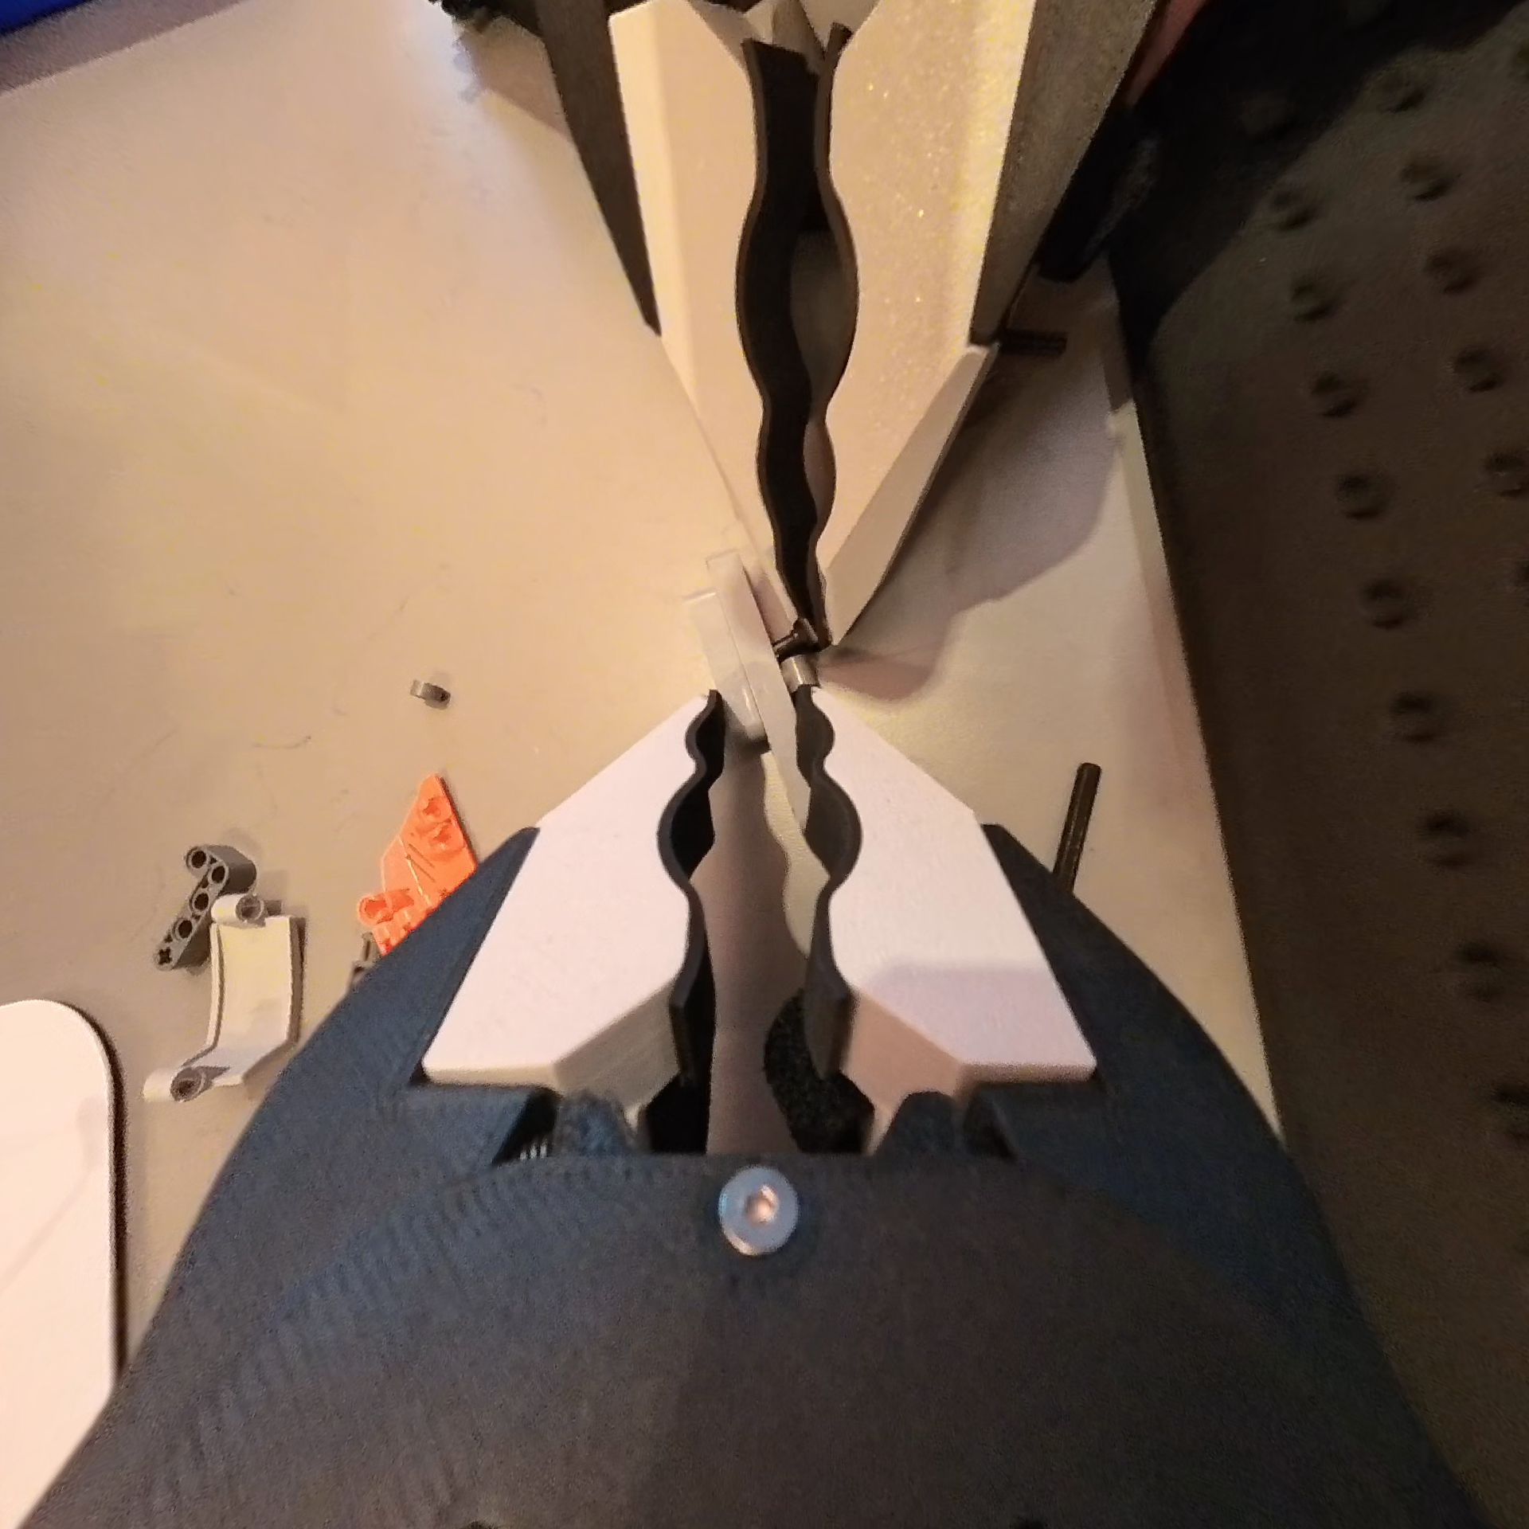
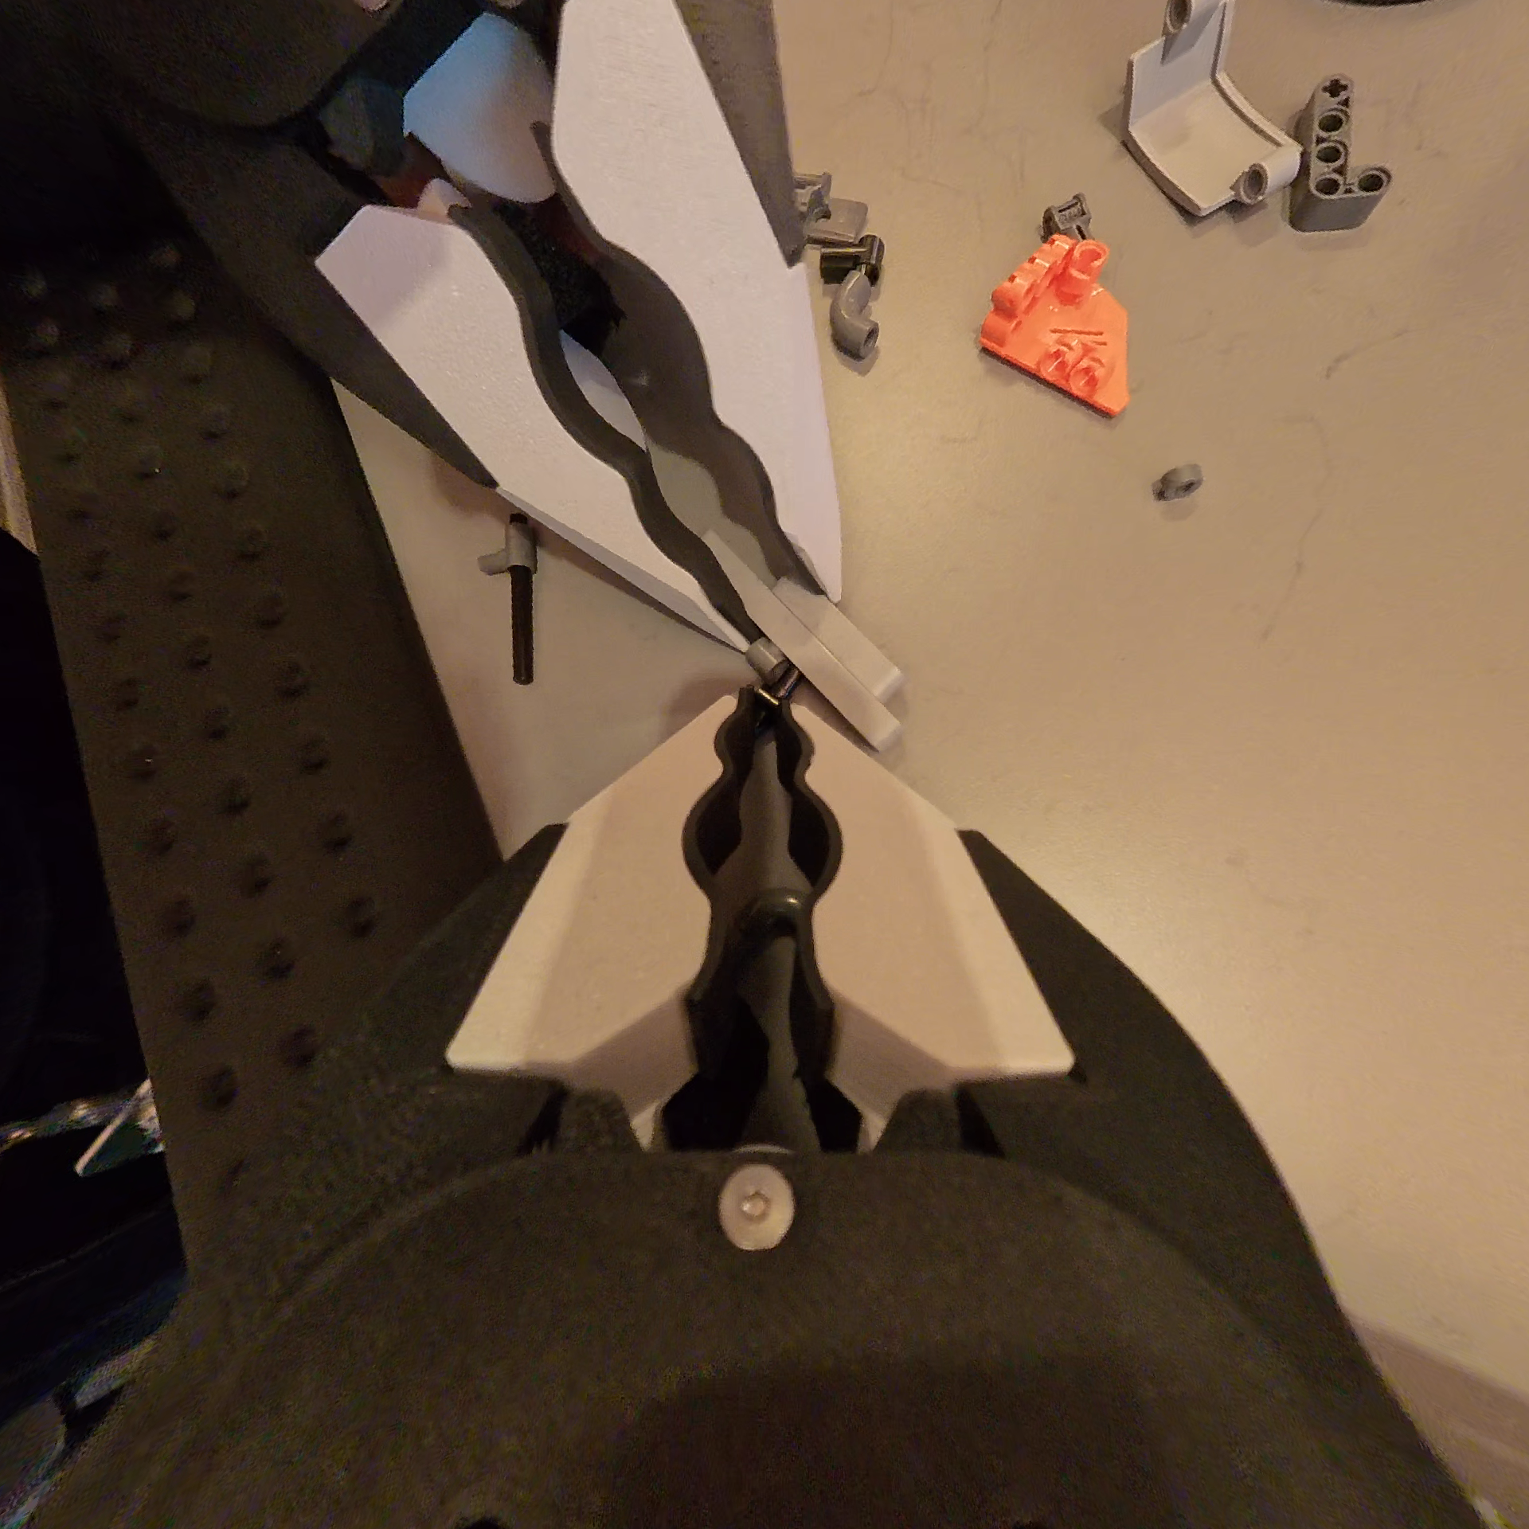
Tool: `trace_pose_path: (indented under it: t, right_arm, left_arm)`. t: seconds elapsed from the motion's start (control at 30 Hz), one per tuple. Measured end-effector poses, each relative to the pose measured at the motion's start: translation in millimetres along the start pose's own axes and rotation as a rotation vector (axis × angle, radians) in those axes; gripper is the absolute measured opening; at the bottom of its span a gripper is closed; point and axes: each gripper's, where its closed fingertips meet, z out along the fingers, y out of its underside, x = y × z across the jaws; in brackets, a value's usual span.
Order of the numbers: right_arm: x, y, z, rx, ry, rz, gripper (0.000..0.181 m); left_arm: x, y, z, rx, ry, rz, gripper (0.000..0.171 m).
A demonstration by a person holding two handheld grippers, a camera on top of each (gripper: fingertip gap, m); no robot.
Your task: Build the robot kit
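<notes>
My left gripper [image 1: 757,703] is shut on a light grey flat building-toy piece [image 1: 736,645], which sticks out past its fingertips. My right gripper [image 2: 765,711] is shut on a dark grey rod [image 2: 774,836] that lies along its fingers. The rod's black tip meets a small grey connector [image 2: 761,658] on the flat piece [image 2: 844,662]. The two grippers face each other tip to tip just above the beige table [image 2: 1158,827]. The right gripper also shows in the left wrist view [image 1: 807,625], and the left gripper in the right wrist view [image 2: 786,608].
Loose parts lie on the table: an orange panel [image 2: 1059,339], a white curved panel [image 2: 1191,141], a dark grey L-beam [image 2: 1332,165], a small grey bush [image 2: 1176,481], small connectors [image 2: 852,273] and a black axle [image 2: 520,612]. A black studded mat [image 2: 207,662] runs alongside. The grippers are tip to tip, or close to it. Left tips and right tips are each some 7 centimeters from the black axle [image 2: 520,612]. The left camera catches it too, in the left wrist view [image 1: 1072,855].
</notes>
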Motion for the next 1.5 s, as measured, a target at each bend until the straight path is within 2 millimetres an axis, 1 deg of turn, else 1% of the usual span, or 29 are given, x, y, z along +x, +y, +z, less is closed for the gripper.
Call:
trace_pose_path:
  t: [0.1,0.53,0.73,0.9,1.07,1.2,1.5]
  right_arm:
    - [-0.4,0.1,-0.1,0.005,-0.009,0.009,0.002]
    - [0.8,-1.4,0.9,-0.006,0.029,-0.025,0.002]
    - [0.8,-1.8,1.5,-0.005,0.073,-0.04,0.002]
    - [1.7,-2.8,1.9,0.02,0.064,-0.013,0.002]
    - [3.3,-3.0,0.7,0.046,0.034,0.01,0.003]
    - [2.6,-2.8,1.0,0.045,0.051,-0.026,0.005]
    - [1.4,-2.2,1.0,0.025,0.056,-0.041,0.003]
  left_arm:
    - [0.9,0.7,-1.3,-0.01,-0.02,0.028,0.015]
    - [1.0,1.4,-1.6,-0.015,-0.013,-0.001,0.015]
    - [0.3,0.7,-1.3,-0.048,-0.058,-0.02,0.015]
    - [-0.7,1.9,-1.7,-0.033,-0.049,-0.051,0.015]
    - [-1.6,1.8,-0.6,0.011,0.002,-0.132,0.015]
    - [-1.2,2.7,-0.5,0.032,0.05,-0.186,0.016]
    - [-0.8,0.7,-2.0,0.042,0.056,-0.181,0.015]
